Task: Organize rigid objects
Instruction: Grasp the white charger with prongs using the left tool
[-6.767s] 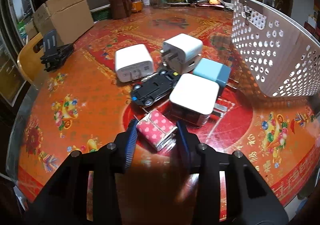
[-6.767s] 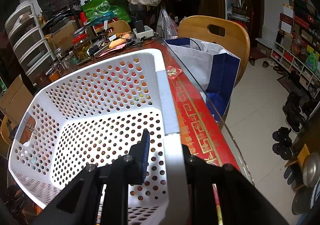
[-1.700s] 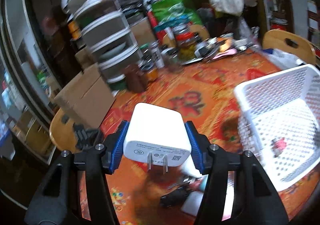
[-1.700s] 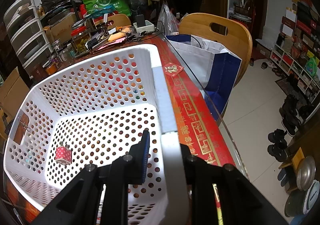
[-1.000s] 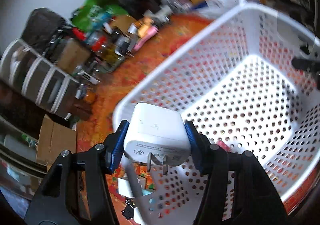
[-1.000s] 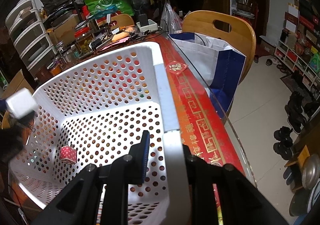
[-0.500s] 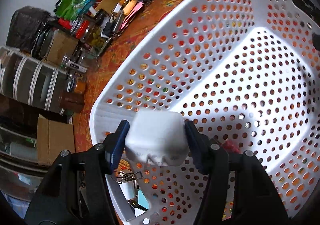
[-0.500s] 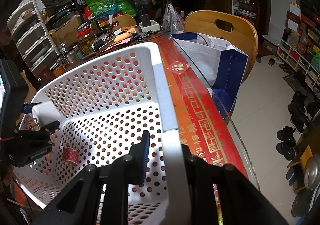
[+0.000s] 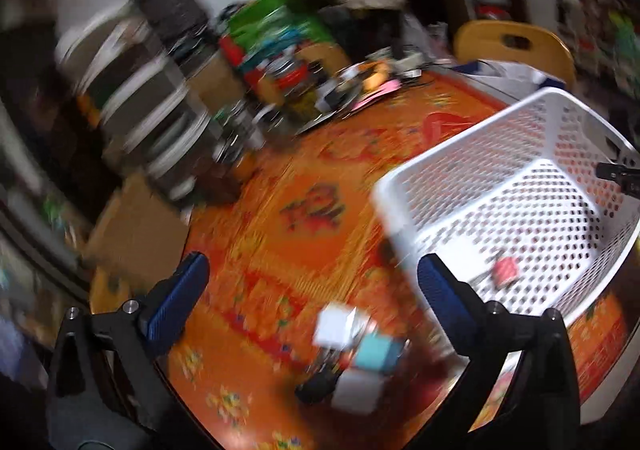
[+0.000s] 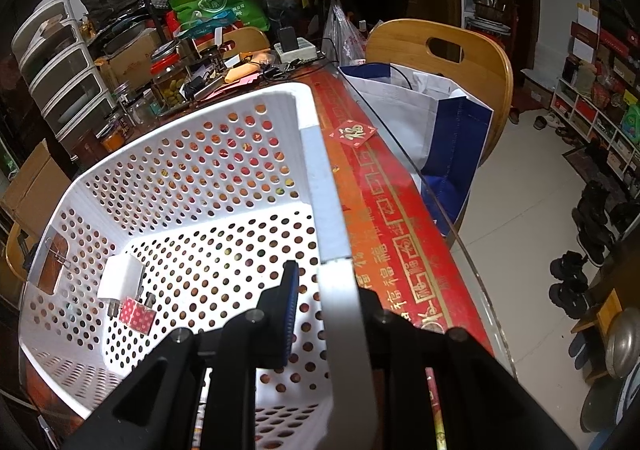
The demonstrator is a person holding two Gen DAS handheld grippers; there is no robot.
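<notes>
Left gripper (image 9: 308, 282) jaws just sprung wide, nothing between; right gripper (image 10: 320, 278) clamped on white perforated plastic basket (image 10: 316, 170) rim; white plug charger (image 10: 120, 277) inside basket, touching pink polka-dot charger (image 10: 138, 316).

A wooden chair (image 10: 444, 50) stands by the red-patterned surface (image 10: 384, 218). Pale tiled floor (image 10: 516, 234) runs to cluttered shelves (image 10: 600, 118); plastic drawers (image 10: 60, 66) stand opposite.

Two downward wrist views, shared basket (image 9: 516, 154)
</notes>
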